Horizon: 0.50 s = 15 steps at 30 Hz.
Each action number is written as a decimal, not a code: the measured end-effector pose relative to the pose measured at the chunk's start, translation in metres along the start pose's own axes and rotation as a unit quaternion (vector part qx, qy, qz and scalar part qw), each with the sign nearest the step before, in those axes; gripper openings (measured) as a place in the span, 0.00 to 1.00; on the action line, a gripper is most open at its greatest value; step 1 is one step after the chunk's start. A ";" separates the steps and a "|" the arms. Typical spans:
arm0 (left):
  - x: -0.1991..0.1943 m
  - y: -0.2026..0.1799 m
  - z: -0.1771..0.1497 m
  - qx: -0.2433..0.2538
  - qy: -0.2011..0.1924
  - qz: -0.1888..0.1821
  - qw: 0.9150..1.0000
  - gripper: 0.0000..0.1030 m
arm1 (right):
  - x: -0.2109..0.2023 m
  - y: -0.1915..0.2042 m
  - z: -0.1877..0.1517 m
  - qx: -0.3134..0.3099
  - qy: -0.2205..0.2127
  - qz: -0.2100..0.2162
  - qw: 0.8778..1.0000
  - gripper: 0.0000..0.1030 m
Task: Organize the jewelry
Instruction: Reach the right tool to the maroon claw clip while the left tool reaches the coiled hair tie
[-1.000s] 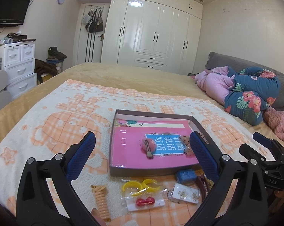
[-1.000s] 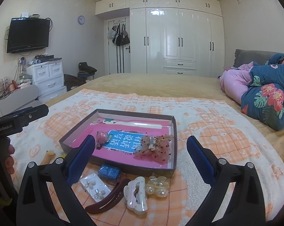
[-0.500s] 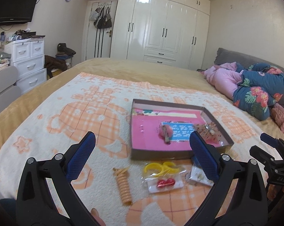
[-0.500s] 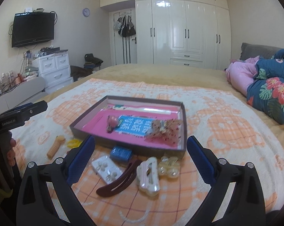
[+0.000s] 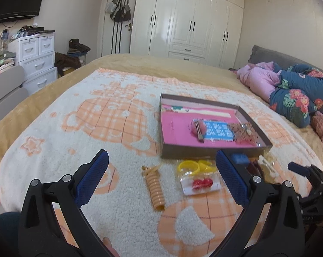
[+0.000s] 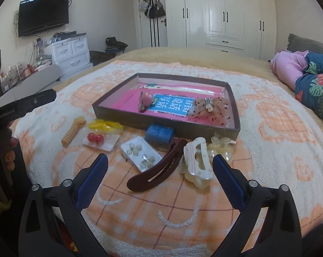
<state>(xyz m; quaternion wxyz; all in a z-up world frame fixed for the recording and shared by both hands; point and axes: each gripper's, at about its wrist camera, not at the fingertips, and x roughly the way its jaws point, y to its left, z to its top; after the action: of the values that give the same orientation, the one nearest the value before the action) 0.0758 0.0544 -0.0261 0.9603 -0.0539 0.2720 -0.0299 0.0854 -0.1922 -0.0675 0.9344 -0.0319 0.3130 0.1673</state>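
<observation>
A shallow brown box (image 5: 206, 152) (image 6: 110, 106) with a pink floor lies on the bed and holds a pink hair clip (image 6: 144, 99) and a sequinned bow (image 6: 208, 107). Loose in front of it lie an orange spiral hair tie (image 5: 155, 188) (image 6: 72, 131), yellow bangles (image 5: 189, 166), a bagged red bead pair (image 5: 201, 183) (image 6: 95, 138), a blue case (image 6: 159, 133), an earring card (image 6: 140, 154), a dark red barrette (image 6: 159, 169) and a cream claw clip (image 6: 196, 162). My left gripper (image 5: 161, 180) hangs open above the spiral tie. Over the barrette my right gripper (image 6: 160, 182) stands open, empty.
The box and trinkets rest on a white and orange blanket (image 5: 80, 128) spread over a tan bed. Folded bedding (image 5: 294, 90) is piled at the right. A white drawer unit (image 5: 36, 57) and wardrobes (image 5: 189, 21) stand beyond the bed.
Both grippers have swung left and tilted down toward the loose items, so the box sits further right and the trinkets nearer in view. Both stayed open.
</observation>
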 end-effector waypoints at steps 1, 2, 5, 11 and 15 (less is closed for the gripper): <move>0.001 0.000 -0.002 0.001 0.005 0.000 1.000 0.89 | 0.001 0.000 -0.001 0.002 0.001 0.001 1.000 0.92; 0.002 0.000 -0.005 0.002 0.012 -0.001 1.000 0.89 | 0.002 0.000 -0.002 0.003 0.003 0.000 1.000 0.92; 0.007 0.002 -0.011 0.001 0.027 -0.001 1.000 0.89 | 0.004 0.000 -0.004 0.007 0.008 -0.003 1.000 0.92; 0.022 0.007 -0.021 -0.008 0.051 0.003 0.999 0.89 | 0.013 0.002 -0.008 0.012 0.017 -0.005 1.000 0.92; 0.034 0.008 -0.026 -0.007 0.068 0.009 0.998 0.89 | 0.017 0.004 -0.008 0.021 0.015 -0.005 1.000 0.92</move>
<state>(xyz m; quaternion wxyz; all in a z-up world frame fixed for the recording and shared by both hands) 0.0908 0.0574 -0.0667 0.9394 -0.0560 0.3375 -0.0226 0.0916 -0.1853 -0.0840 0.9308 -0.0169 0.3305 0.1553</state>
